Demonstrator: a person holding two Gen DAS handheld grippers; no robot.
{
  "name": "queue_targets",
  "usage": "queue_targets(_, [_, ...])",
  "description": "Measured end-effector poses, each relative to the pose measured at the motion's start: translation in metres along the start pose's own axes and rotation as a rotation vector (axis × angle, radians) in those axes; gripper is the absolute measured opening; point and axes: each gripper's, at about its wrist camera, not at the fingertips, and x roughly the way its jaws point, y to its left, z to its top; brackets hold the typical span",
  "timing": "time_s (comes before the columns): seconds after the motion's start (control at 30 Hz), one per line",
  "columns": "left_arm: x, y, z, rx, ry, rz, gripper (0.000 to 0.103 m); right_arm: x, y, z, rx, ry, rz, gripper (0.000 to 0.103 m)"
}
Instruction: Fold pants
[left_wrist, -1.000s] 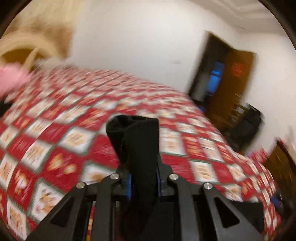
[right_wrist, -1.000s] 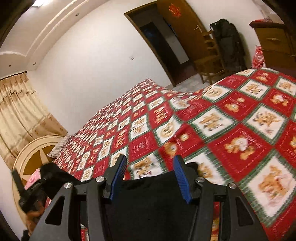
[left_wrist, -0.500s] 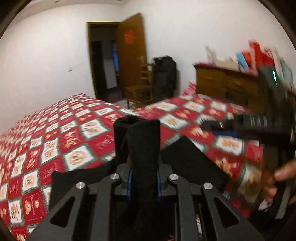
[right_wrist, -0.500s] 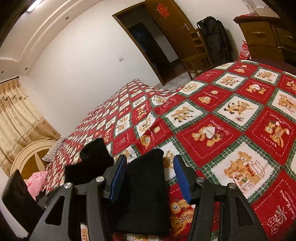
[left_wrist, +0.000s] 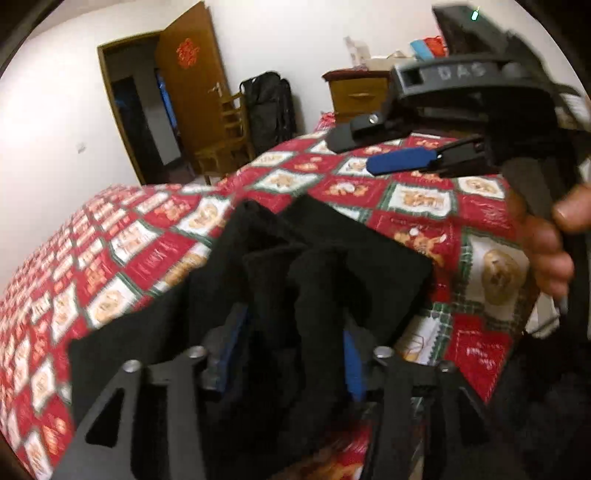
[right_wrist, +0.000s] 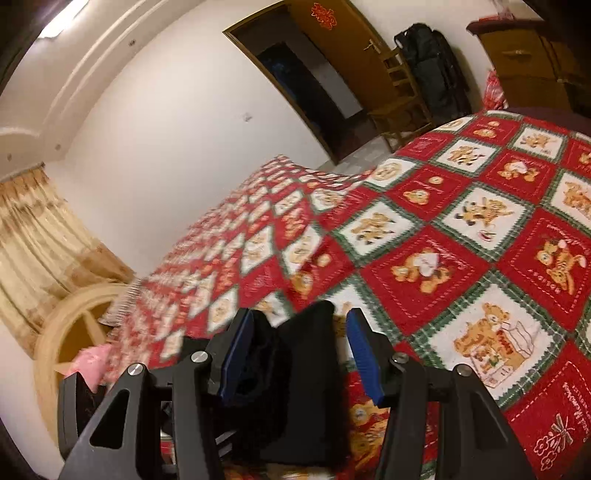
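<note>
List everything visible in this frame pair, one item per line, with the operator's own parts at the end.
pants: one, black, partly folded on the bedspread, cloth between both grippers' fingers
bedspread: one, red, white and green teddy-bear squares, covering the bed
door: one, brown, open, red ornament on it
chair: one, wooden, beside the door
bag: one, black, against the wall
dresser: one, wooden, clutter on top
curtain: one, beige, far left
pink item: one, by the headboard, unclear
left gripper: jaws opening, black cloth between them
right gripper: jaws apart, cloth between
hand: one, gripping the right gripper's handle
</note>
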Motion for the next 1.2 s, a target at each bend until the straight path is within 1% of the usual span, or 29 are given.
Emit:
queue_targets(0.03, [-0.013,0.007,0.002,0.010,-0.017,0.004,0.067,-0.002,0.001,0.002,0.005,0.010,0.038,0.057])
queue_targets(0.07, [-0.023,0.013,0.002,0.008,-0.032,0.007,0.071,-0.001,0.004,0.002,0.005,0.029,0.079,0.066])
queue_targets(0.13, [-0.046,0.032,0.003,-0.027,-0.076,0.005,0.081,0.003,0.013,-0.002,-0.006,0.066,0.124,0.073])
queue_targets(0.23, [-0.070,0.071,0.002,-0.151,-0.128,0.028,0.093,0.026,0.029,-0.015,-0.063,0.142,0.113,0.073])
queue_targets(0.27, [-0.073,0.085,0.001,-0.206,-0.139,0.052,0.093,0.032,0.032,-0.019,-0.075,0.164,0.095,0.073])
queue_targets(0.33, [-0.069,0.109,-0.003,-0.294,-0.111,0.137,0.094,0.046,0.039,-0.027,-0.109,0.210,0.042,0.073])
queue_targets(0.4, [-0.056,0.128,-0.010,-0.365,-0.037,0.254,0.094,0.055,0.043,-0.036,-0.127,0.238,-0.016,0.073])
queue_targets(0.43, [-0.052,0.134,-0.013,-0.389,-0.009,0.292,0.094,0.060,0.045,-0.042,-0.135,0.259,-0.057,0.073])
queue_targets(0.47, [-0.045,0.141,-0.019,-0.424,0.032,0.327,0.093,0.062,0.047,-0.047,-0.144,0.272,-0.074,0.073])
queue_targets(0.5, [-0.040,0.146,-0.024,-0.460,0.065,0.336,0.093,0.063,0.051,-0.055,-0.165,0.285,-0.086,0.073])
queue_targets(0.57, [-0.034,0.153,-0.038,-0.547,0.109,0.306,0.093,0.069,0.058,-0.068,-0.235,0.321,-0.112,0.073])
queue_targets(0.6, [-0.032,0.154,-0.043,-0.581,0.120,0.277,0.093,0.070,0.060,-0.072,-0.258,0.325,-0.123,0.070])
queue_targets(0.63, [-0.030,0.155,-0.046,-0.593,0.124,0.265,0.093,0.072,0.061,-0.075,-0.281,0.326,-0.140,0.054])
queue_targets(0.67, [-0.030,0.155,-0.049,-0.597,0.129,0.262,0.093,0.076,0.061,-0.078,-0.298,0.333,-0.153,0.030])
queue_targets(0.73, [-0.028,0.152,-0.050,-0.588,0.142,0.280,0.093,0.079,0.056,-0.078,-0.284,0.336,-0.129,0.025])
queue_targets(0.77, [-0.028,0.151,-0.049,-0.585,0.145,0.285,0.093,0.079,0.058,-0.079,-0.308,0.332,-0.128,0.023])
queue_targets(0.8, [-0.027,0.151,-0.048,-0.585,0.144,0.287,0.093,0.079,0.065,-0.080,-0.367,0.327,-0.127,0.022])
queue_targets(0.83, [-0.028,0.152,-0.047,-0.590,0.142,0.289,0.093,0.076,0.075,-0.081,-0.445,0.302,-0.125,0.020])
queue_targets(0.87, [-0.028,0.154,-0.046,-0.602,0.140,0.293,0.093,0.070,0.086,-0.080,-0.519,0.258,-0.118,0.020])
queue_targets(0.9, [-0.029,0.157,-0.046,-0.619,0.139,0.296,0.093,0.063,0.093,-0.077,-0.565,0.218,-0.111,0.019])
queue_targets(0.93, [-0.029,0.160,-0.045,-0.633,0.136,0.295,0.093,0.052,0.104,-0.073,-0.633,0.143,-0.101,0.019])
queue_targets(0.97, [-0.030,0.162,-0.044,-0.649,0.128,0.294,0.093,0.043,0.109,-0.071,-0.679,0.096,-0.099,0.019])
queue_targets(1.0, [-0.031,0.162,-0.043,-0.657,0.118,0.292,0.093,0.034,0.112,-0.070,-0.731,0.053,-0.112,0.019])
queue_targets(1.03, [-0.033,0.161,-0.042,-0.658,0.110,0.289,0.093,0.029,0.112,-0.071,-0.771,0.030,-0.137,0.019])
queue_targets(1.07, [-0.031,0.160,-0.042,-0.654,0.110,0.285,0.093,0.028,0.108,-0.070,-0.779,0.038,-0.148,0.019])
queue_targets(1.1, [-0.028,0.157,-0.042,-0.642,0.119,0.282,0.093,0.032,0.097,-0.070,-0.756,0.076,-0.152,0.019])
queue_targets(1.13, [-0.026,0.155,-0.042,-0.635,0.127,0.284,0.093,0.035,0.086,-0.072,-0.720,0.118,-0.151,0.019])
queue_targets(1.17, [-0.022,0.152,-0.043,-0.627,0.138,0.287,0.093,0.042,0.068,-0.077,-0.670,0.181,-0.159,0.019])
queue_targets(1.2, [-0.018,0.149,-0.045,-0.623,0.152,0.286,0.093,0.045,0.059,-0.083,-0.648,0.224,-0.170,0.021])
